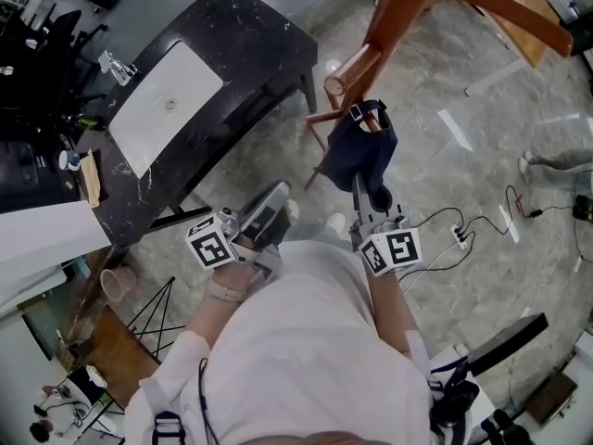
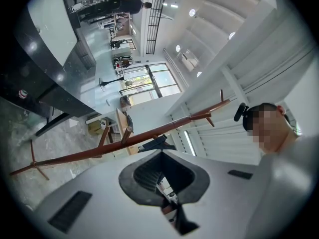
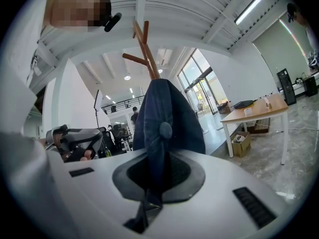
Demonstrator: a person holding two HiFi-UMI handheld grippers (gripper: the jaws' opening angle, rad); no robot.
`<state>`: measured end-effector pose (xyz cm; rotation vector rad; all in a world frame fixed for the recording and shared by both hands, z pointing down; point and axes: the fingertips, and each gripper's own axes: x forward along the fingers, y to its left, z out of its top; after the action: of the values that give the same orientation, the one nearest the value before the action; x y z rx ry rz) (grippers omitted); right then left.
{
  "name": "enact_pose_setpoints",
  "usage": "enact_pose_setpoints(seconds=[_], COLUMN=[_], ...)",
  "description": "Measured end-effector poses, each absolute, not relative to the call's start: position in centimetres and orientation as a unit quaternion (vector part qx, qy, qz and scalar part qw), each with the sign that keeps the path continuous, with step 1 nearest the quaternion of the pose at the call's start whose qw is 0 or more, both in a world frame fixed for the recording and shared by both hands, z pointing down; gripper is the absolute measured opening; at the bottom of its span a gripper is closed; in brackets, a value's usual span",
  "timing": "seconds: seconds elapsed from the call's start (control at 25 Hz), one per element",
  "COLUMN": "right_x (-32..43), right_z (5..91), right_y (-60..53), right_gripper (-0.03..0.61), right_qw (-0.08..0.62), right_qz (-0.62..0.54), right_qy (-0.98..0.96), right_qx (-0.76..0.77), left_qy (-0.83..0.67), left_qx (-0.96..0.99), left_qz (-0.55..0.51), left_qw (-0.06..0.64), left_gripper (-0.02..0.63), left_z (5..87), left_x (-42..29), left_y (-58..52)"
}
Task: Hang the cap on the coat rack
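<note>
Right hand-held gripper [image 1: 363,188]: my jaws are clamped tight on the lower edge of the cap [image 1: 359,148]; the navy cloth runs down into the slit between them.
Left hand-held gripper [image 1: 274,200]: my jaws are pressed together with nothing between them. I hold it low beside my body, apart from the cap.
Cap: dark navy, standing up from my right jaws. In the right gripper view its crown and top button face the camera and cover the lower part of the rack's pole.
Cap against the rack: in the head view it sits right at the lower pegs, below the thick peg [image 1: 352,69], and a bit of brown wood shows in its opening near the back strap. I cannot tell whether its weight is on a peg.
Coat rack [image 1: 400,7]: reddish-brown wood, pole with angled pegs, standing on the grey stone floor [image 1: 463,174].
Desk [image 1: 250,35]: black, marbled, with a white panel [image 1: 167,100] set in its top; off to my left, well apart from the rack.
Floor clutter: a white power strip [image 1: 460,237] with black cables to my right.
</note>
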<state>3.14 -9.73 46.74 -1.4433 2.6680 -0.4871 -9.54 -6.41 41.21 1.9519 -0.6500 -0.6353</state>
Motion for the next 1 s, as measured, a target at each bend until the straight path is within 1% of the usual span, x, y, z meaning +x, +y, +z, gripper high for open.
enact_pose_setpoints(seconds=[0.76, 0.84, 1.0], right_x=[2.5, 2.4, 2.4], right_z=[46.2, 46.1, 45.7], right_y=[-9.3, -9.3, -9.4], right_gripper=[0.035, 0.051, 0.125], right_qw=[0.021, 0.015, 0.008], right_qz=[-0.144, -0.14, -0.139], right_qy=[0.874, 0.874, 0.872], right_qx=[-0.464, -0.465, -0.469], left_qy=[-0.27, -0.269, -0.265], left_qx=[0.796, 0.796, 0.796], left_qz=[-0.265, -0.265, -0.267], left_qw=[0.472, 0.473, 0.474], left_gripper=[0.008, 0.008, 0.008], left_z=[41.2, 41.2, 40.9], left_x=[-9.7, -9.8, -9.8], left_y=[-5.8, -5.9, -5.9])
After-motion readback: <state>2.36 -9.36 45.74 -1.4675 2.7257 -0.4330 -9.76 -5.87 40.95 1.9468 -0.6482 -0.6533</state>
